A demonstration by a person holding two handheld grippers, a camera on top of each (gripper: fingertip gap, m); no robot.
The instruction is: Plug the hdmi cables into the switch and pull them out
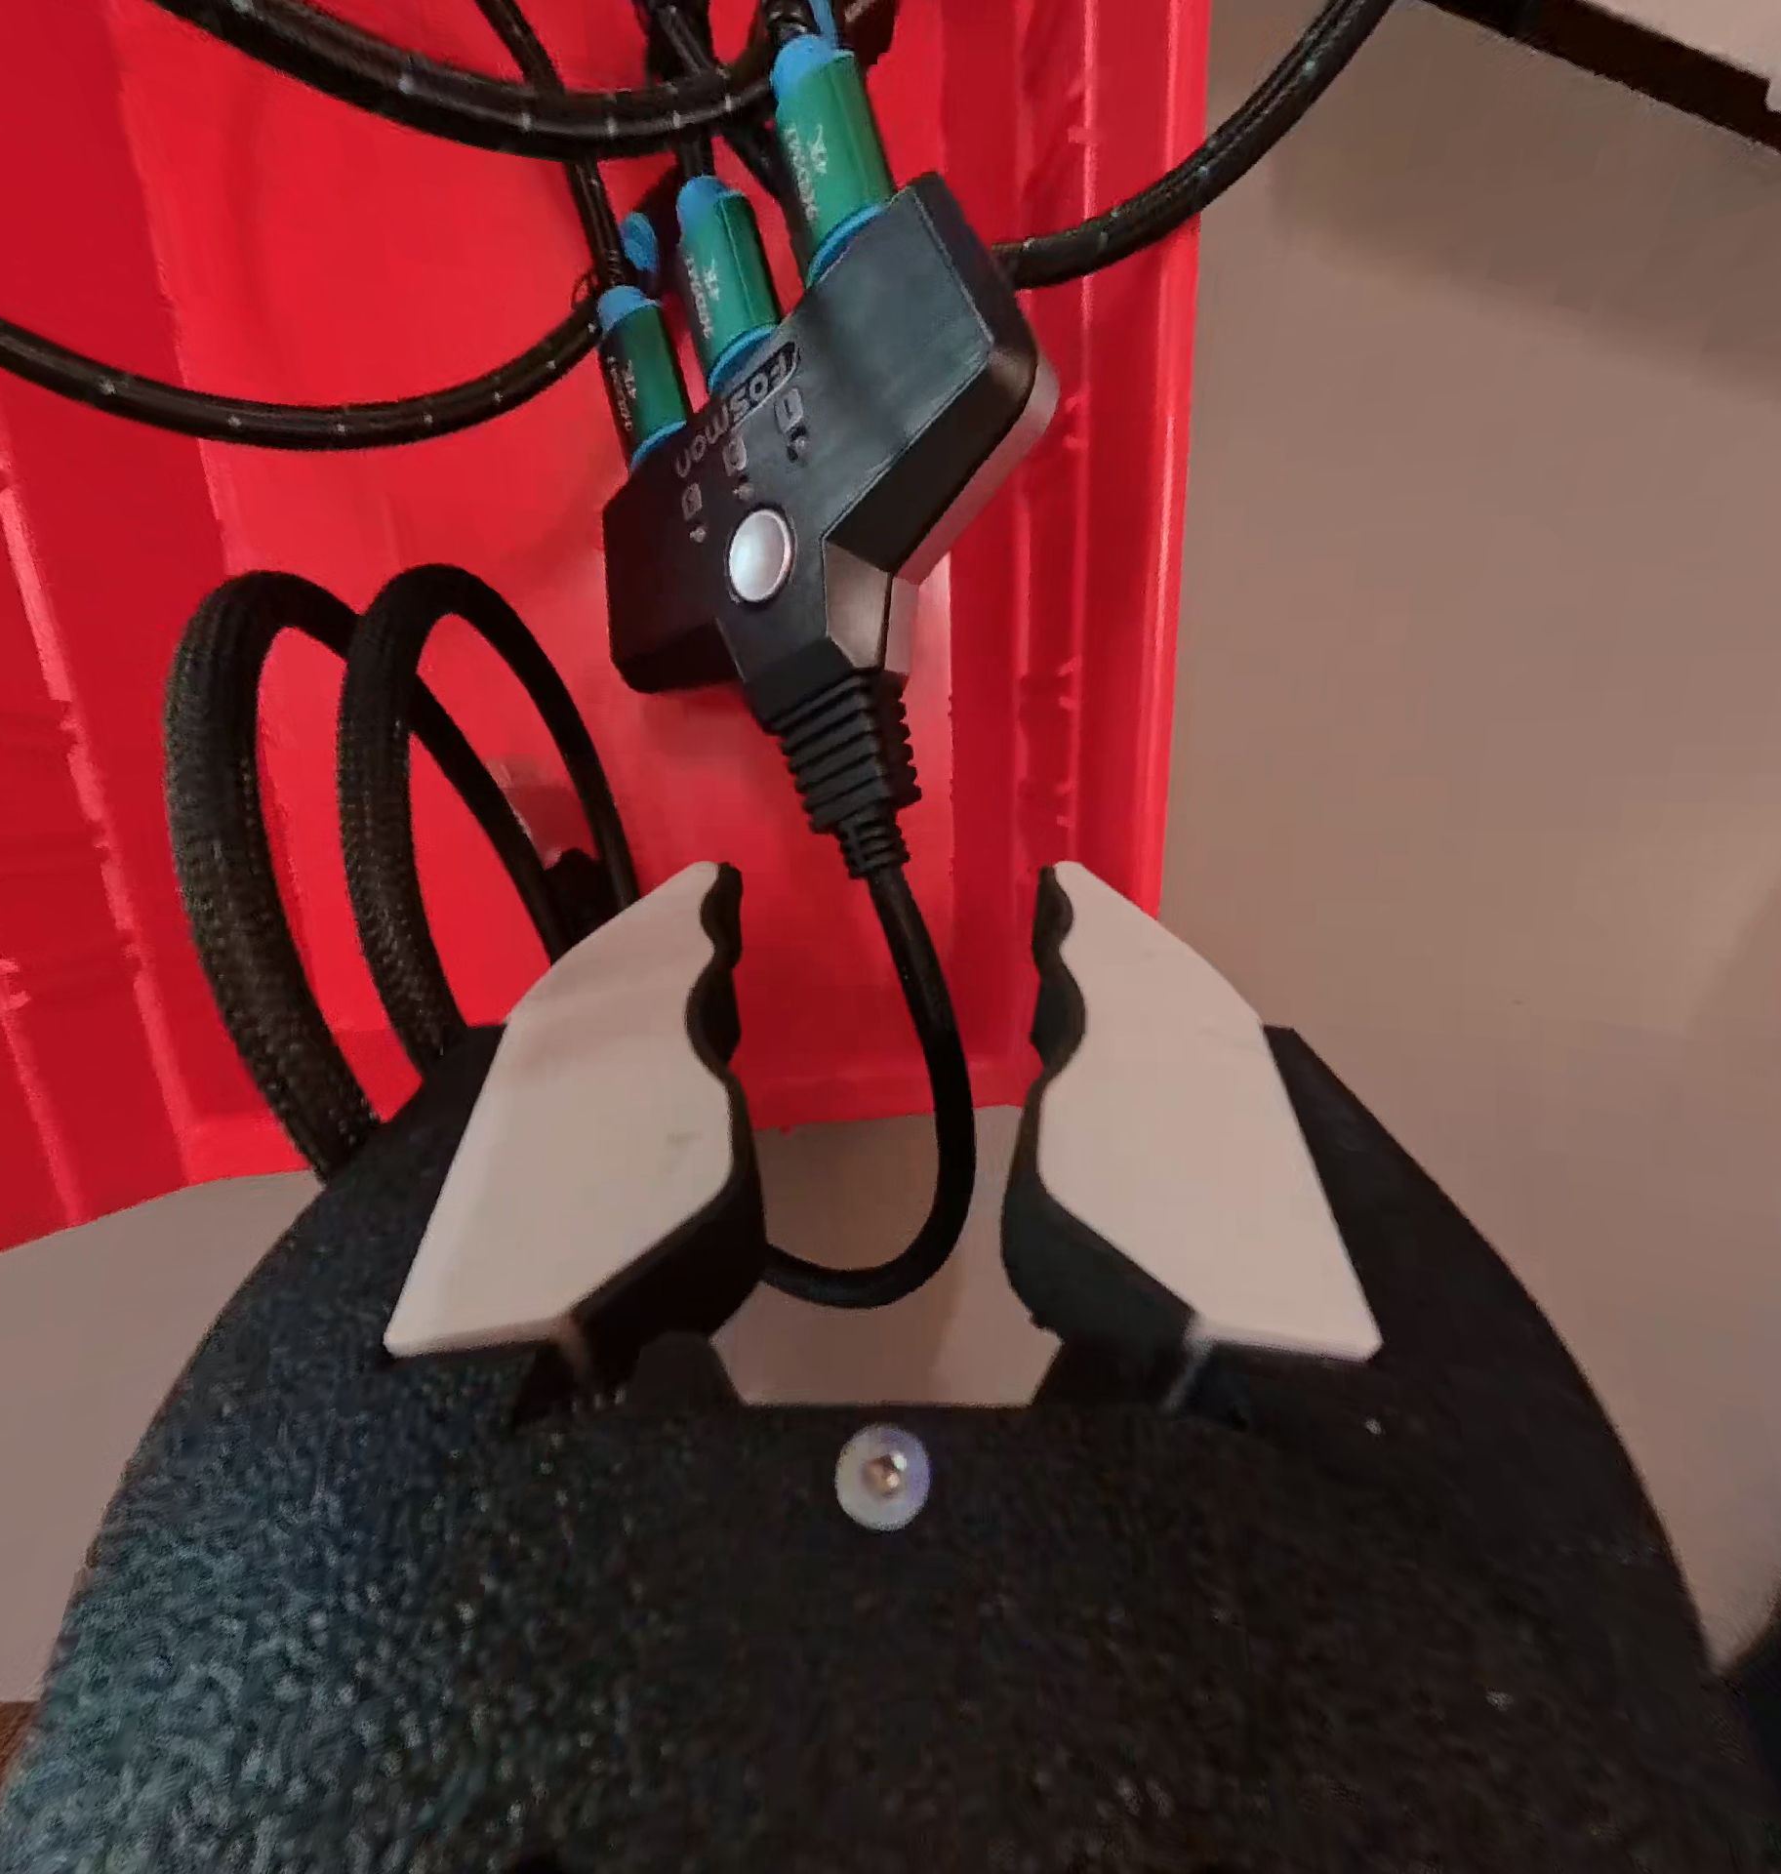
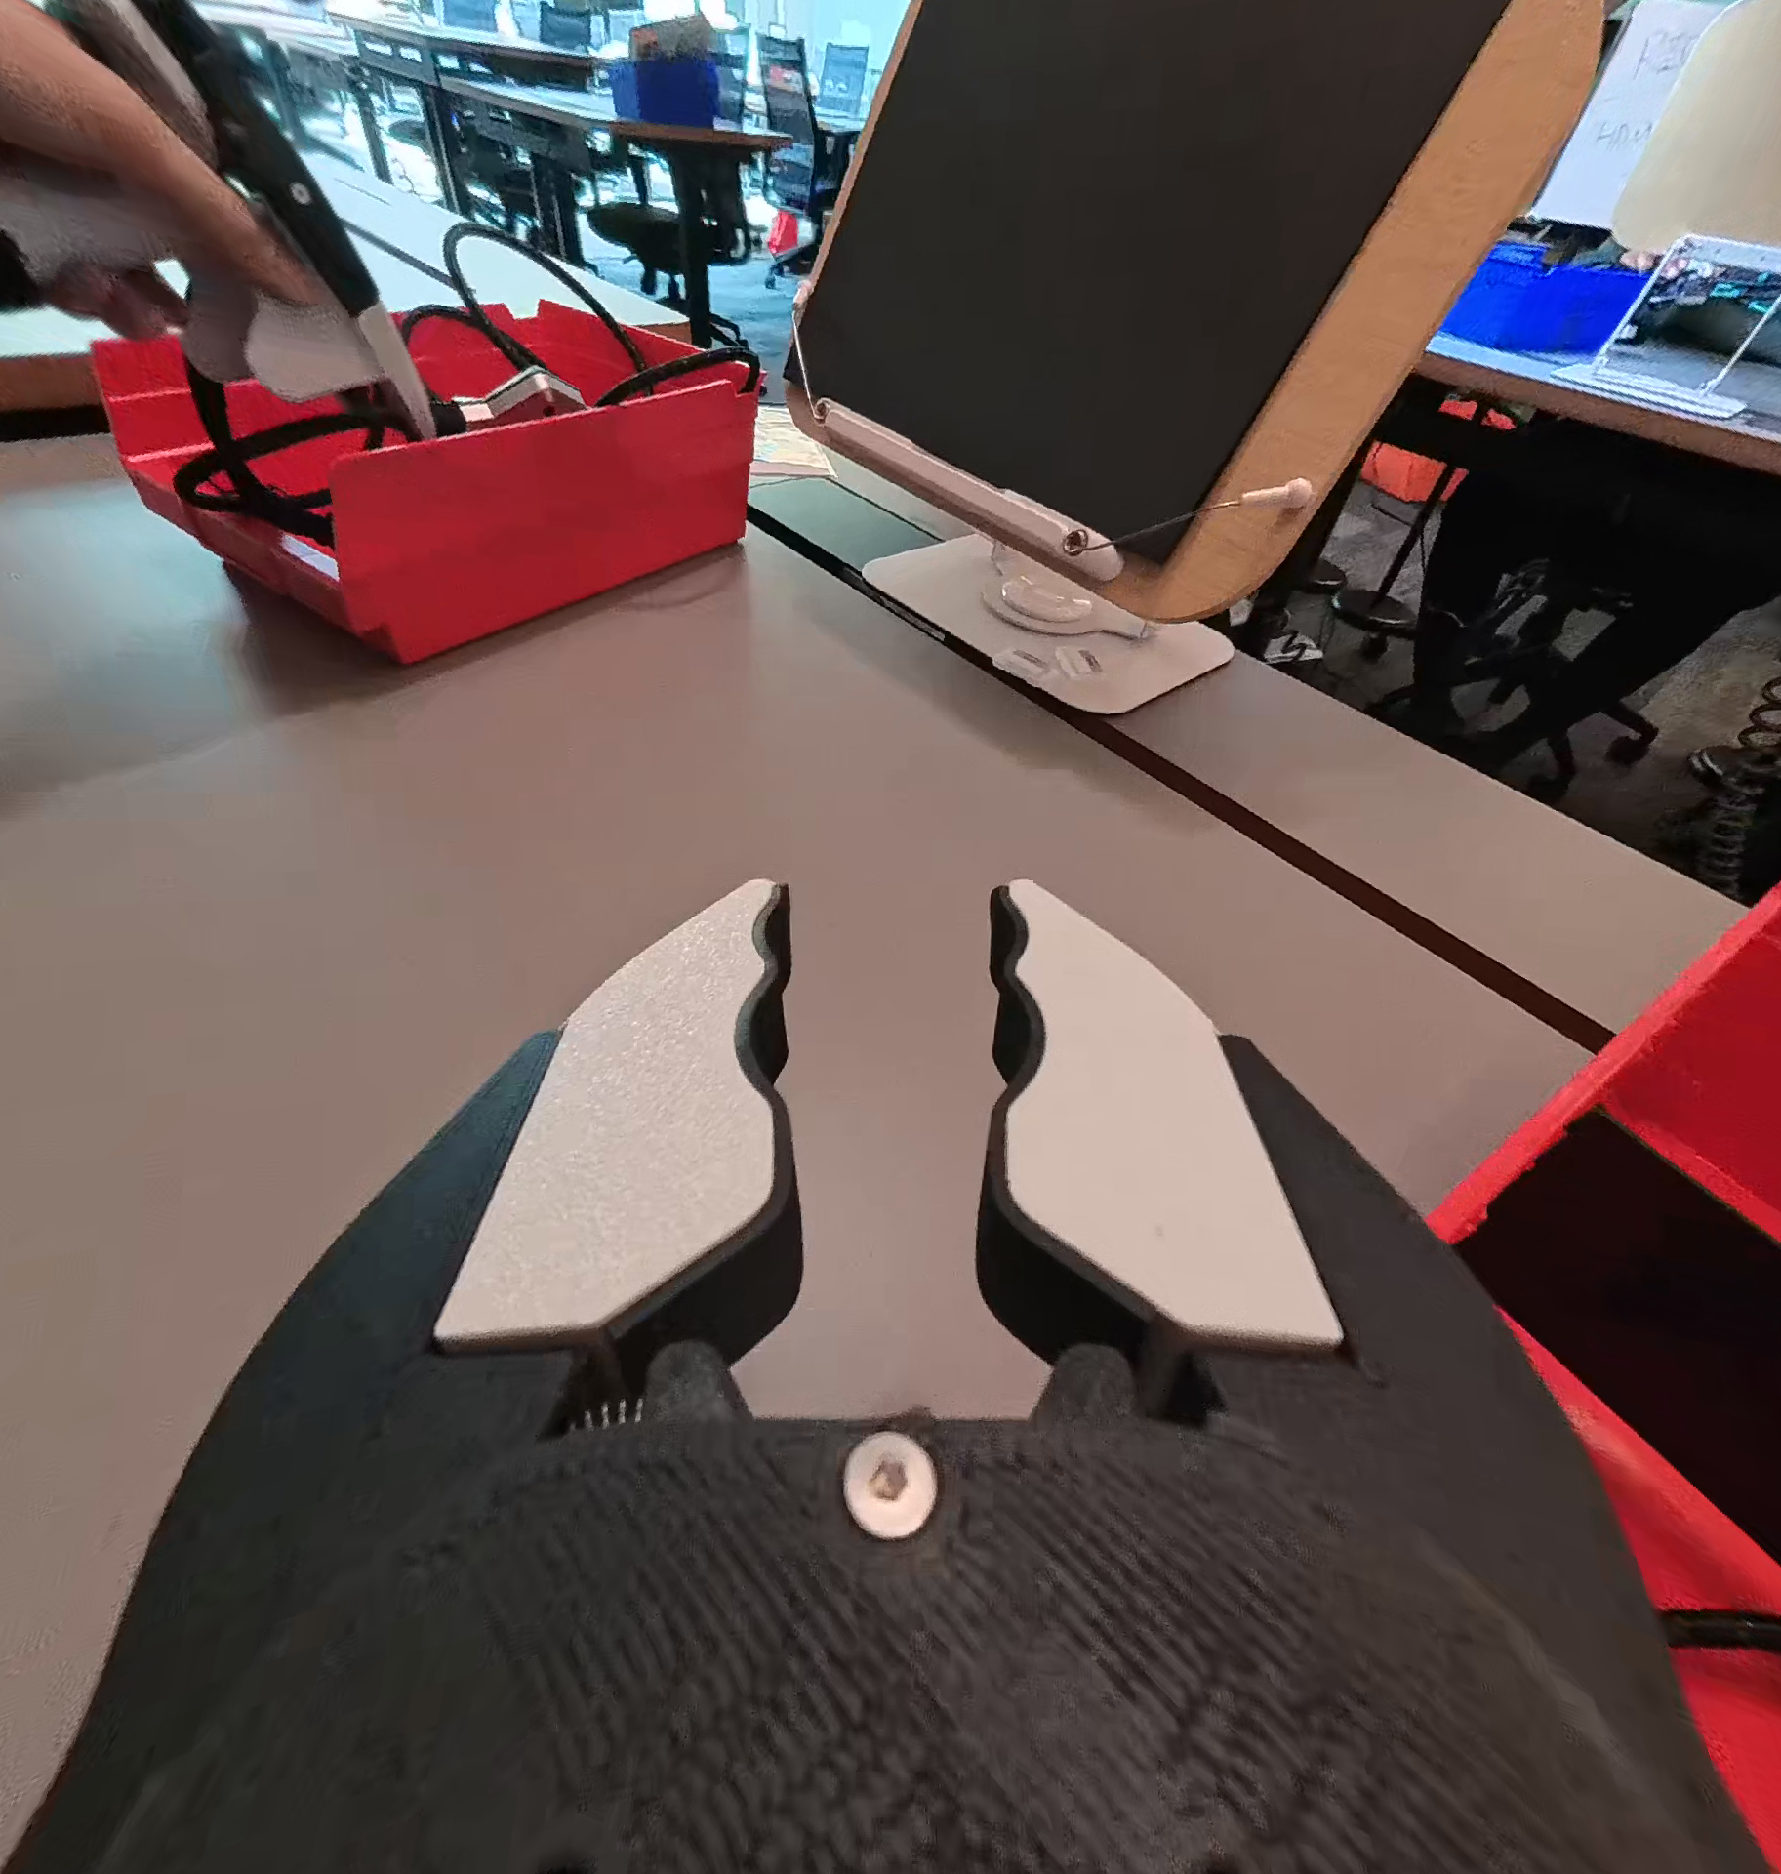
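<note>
Braided HDMI cables (image 1: 257,406) coil in a red bin (image 1: 105,710), three green plugs (image 1: 729,279) seated in the black switch (image 1: 825,456); left hand-held gripper (image 1: 886,892) spread around its lead. Right hand-held gripper (image 2: 891,903) spread, empty, over the grey counter (image 2: 359,862).

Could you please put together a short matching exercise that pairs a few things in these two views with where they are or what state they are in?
Things:
1. switch
2. left claw
3. right claw
4. tablet

States:
A. open over bare table
B. propped on a white stand
C. three green plugs seated in it
D. open astride the switch's black lead

Pairs: 1-C, 2-D, 3-A, 4-B
</note>
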